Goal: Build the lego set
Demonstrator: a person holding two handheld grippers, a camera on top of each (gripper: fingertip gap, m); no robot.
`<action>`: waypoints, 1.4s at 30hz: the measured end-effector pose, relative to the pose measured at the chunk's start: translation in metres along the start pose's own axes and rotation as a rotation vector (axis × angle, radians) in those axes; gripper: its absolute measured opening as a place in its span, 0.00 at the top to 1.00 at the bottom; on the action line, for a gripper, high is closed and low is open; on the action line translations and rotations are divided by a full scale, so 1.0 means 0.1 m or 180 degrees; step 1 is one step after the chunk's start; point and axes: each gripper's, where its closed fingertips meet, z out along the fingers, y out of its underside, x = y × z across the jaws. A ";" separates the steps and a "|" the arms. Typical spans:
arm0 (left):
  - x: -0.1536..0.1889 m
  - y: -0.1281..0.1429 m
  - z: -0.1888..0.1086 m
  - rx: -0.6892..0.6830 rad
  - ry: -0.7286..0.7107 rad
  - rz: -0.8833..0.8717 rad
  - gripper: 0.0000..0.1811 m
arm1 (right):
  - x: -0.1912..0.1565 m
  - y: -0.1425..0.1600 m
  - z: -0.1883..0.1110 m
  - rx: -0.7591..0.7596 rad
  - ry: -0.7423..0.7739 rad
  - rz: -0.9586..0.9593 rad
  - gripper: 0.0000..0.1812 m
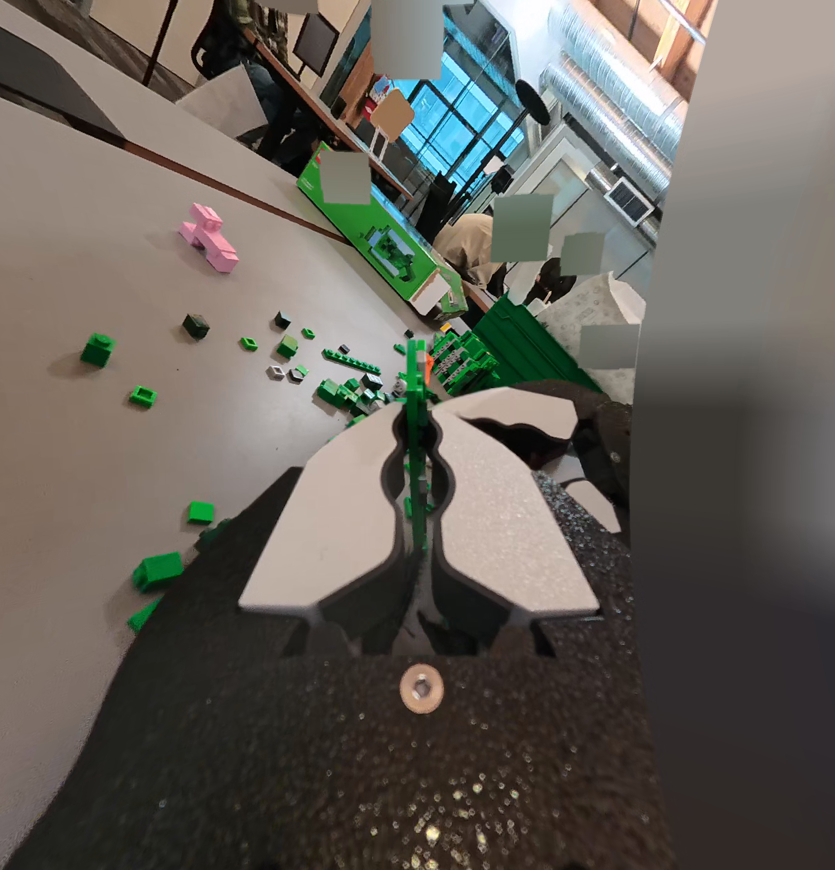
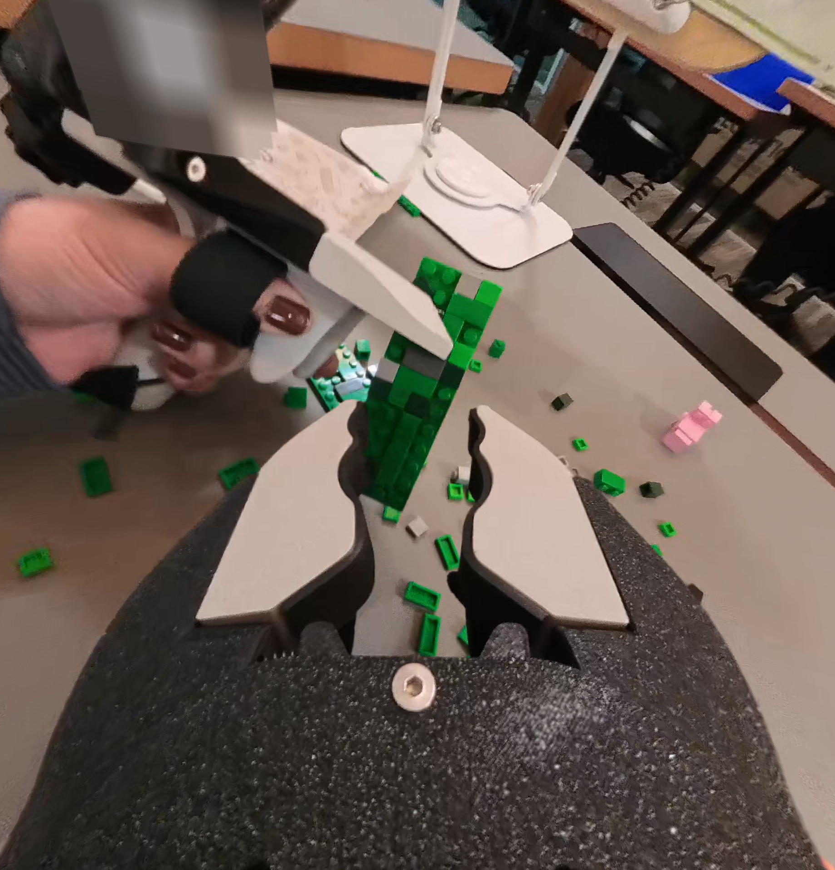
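Above the grey desk [image 1: 100, 471], the left tongs [image 1: 415, 423] clamp a green Lego wall panel [image 2: 420, 414] by its edge, while the right tongs [image 2: 413, 426] stand released around its lower end.

Your right gripper [image 2: 413, 423] stands open around the lower end of the green brick panel [image 2: 418, 414]; your left gripper [image 2: 434, 339] clamps its upper half. The pink pig [image 2: 691, 428] sits right of the panel.
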 end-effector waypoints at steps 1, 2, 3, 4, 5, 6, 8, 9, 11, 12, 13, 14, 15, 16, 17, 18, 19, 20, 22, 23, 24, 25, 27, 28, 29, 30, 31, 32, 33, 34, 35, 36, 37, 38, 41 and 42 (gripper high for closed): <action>0.01 0.01 0.01 -0.0011 0.0022 -0.0009 0.97 | 0.01 -0.02 0.02 0.0008 0.0048 0.0007 0.77; 0.02 0.02 0.02 -0.0010 0.0024 0.0000 0.97 | 0.01 -0.03 0.03 0.0016 0.0083 0.0013 0.77; 0.03 0.02 0.03 -0.0016 0.0032 0.0016 0.97 | 0.00 -0.04 0.05 0.0016 0.0092 0.0036 0.78; 0.05 0.02 0.04 -0.0012 0.0043 0.0021 0.97 | -0.01 -0.04 0.07 -0.0006 0.0091 0.0066 0.78; 0.04 0.02 0.04 0.0001 0.0032 0.0008 0.97 | 0.00 -0.04 0.08 -0.0025 0.0129 0.0077 0.79; 0.04 0.01 0.04 0.0022 0.0030 0.0002 0.97 | 0.00 -0.04 0.09 -0.0031 0.0150 0.0086 0.79; 0.04 0.00 0.03 0.0067 0.0060 -0.0067 0.97 | 0.01 -0.06 0.10 -0.0023 0.0179 0.0143 0.79; 0.05 0.00 0.03 0.0081 0.0087 -0.0100 0.97 | 0.02 -0.07 0.11 -0.0029 0.0193 0.0149 0.79; 0.06 0.01 0.04 0.0068 0.0122 -0.0146 0.97 | 0.02 -0.06 0.11 -0.0059 0.0202 0.0137 0.78; 0.07 0.01 0.04 0.0066 0.0143 -0.0168 0.97 | 0.01 -0.06 0.11 -0.0065 0.0177 0.0126 0.78; 0.07 0.02 0.04 0.0038 0.0171 -0.0175 0.97 | 0.00 -0.06 0.10 -0.0074 0.0119 0.0145 0.78; 0.08 0.03 0.03 0.0004 0.0204 -0.0157 0.97 | -0.01 -0.07 0.09 -0.0061 0.0032 0.0169 0.78; 0.09 0.03 0.02 -0.0033 0.0238 -0.0110 0.97 | -0.03 -0.07 0.08 -0.0038 -0.0078 0.0196 0.79; 0.10 0.04 0.01 -0.0082 0.0261 -0.0041 0.97 | -0.04 -0.08 0.06 -0.0017 -0.0192 0.0227 0.79; 0.12 0.05 0.00 -0.0128 0.0284 0.0044 0.97 | -0.06 -0.09 0.04 0.0022 -0.0303 0.0235 0.79; 0.13 0.05 0.00 -0.0168 0.0306 0.0113 0.97 | -0.07 -0.09 0.02 0.0046 -0.0415 0.0265 0.79; 0.15 0.07 0.00 -0.0212 0.0329 0.0161 0.97 | -0.08 -0.09 0.00 0.0064 -0.0524 0.0331 0.80; 0.16 0.08 -0.01 -0.0243 0.0367 0.0219 0.97 | -0.09 -0.10 -0.02 0.0098 -0.0646 0.0391 0.81; 0.20 0.10 -0.02 -0.0320 0.0455 0.0321 0.97 | -0.08 -0.10 -0.08 0.0156 -0.0866 0.0588 0.88; 0.22 0.11 -0.01 -0.0343 0.0474 0.0332 0.97 | -0.08 -0.10 -0.09 0.0182 -0.0933 0.0652 0.88; 0.22 0.12 0.00 -0.0344 0.0467 0.0322 0.97 | -0.06 -0.09 -0.09 0.0169 -0.0931 0.0678 0.88; 0.20 0.12 0.02 -0.0340 0.0438 0.0270 0.97 | -0.06 -0.07 -0.07 0.0130 -0.0886 0.0665 0.87; 0.15 0.10 0.04 -0.0255 0.0366 0.0110 0.97 | -0.04 -0.07 -0.03 0.0102 -0.0660 0.0524 0.83; 0.12 0.09 0.05 -0.0218 0.0316 0.0045 0.98 | -0.02 -0.06 0.00 0.0069 -0.0462 0.0367 0.81; 0.09 0.08 0.05 -0.0184 0.0246 0.0011 0.98 | -0.01 -0.06 0.02 0.0047 -0.0262 0.0200 0.81; 0.06 0.07 0.05 -0.0145 0.0185 -0.0027 0.97 | 0.00 -0.07 0.03 0.0031 -0.0108 0.0090 0.81; 0.05 0.05 0.04 -0.0104 0.0169 -0.0088 0.97 | 0.01 -0.09 0.04 0.0016 -0.0005 0.0046 0.81; 0.04 0.04 0.03 -0.0056 0.0159 -0.0159 0.97 | 0.01 -0.10 0.04 0.0012 0.0067 0.0031 0.81; 0.03 0.02 0.02 0.0002 0.0168 -0.0255 0.97 | 0.02 -0.11 0.05 0.0012 0.0139 0.0016 0.80; 0.02 0.00 0.01 0.0051 0.0189 -0.0354 0.97 | 0.04 -0.12 0.04 0.0009 0.0212 -0.0019 0.79; 0.02 -0.01 0.00 0.0093 0.0207 -0.0418 0.97 | 0.06 -0.14 0.04 0.0009 0.0291 -0.0051 0.77; 0.02 -0.02 0.00 0.0128 0.0217 -0.0443 0.97 | 0.08 -0.15 0.03 0.0015 0.0347 -0.0071 0.75; 0.02 -0.03 0.00 0.0153 0.0222 -0.0455 0.97 | 0.09 -0.15 0.02 0.0010 0.0356 -0.0078 0.75; 0.03 -0.02 0.00 0.0150 0.0223 -0.0457 0.97 | 0.09 -0.15 0.02 0.0002 0.0358 -0.0070 0.74; 0.01 -0.03 0.00 0.0169 0.0192 -0.0448 0.97 | 0.04 -0.12 0.03 -0.0059 0.0214 -0.0006 0.70; 0.01 -0.03 0.00 0.0168 0.0202 -0.0461 0.97 | 0.02 -0.11 0.04 -0.0087 0.0144 0.0029 0.70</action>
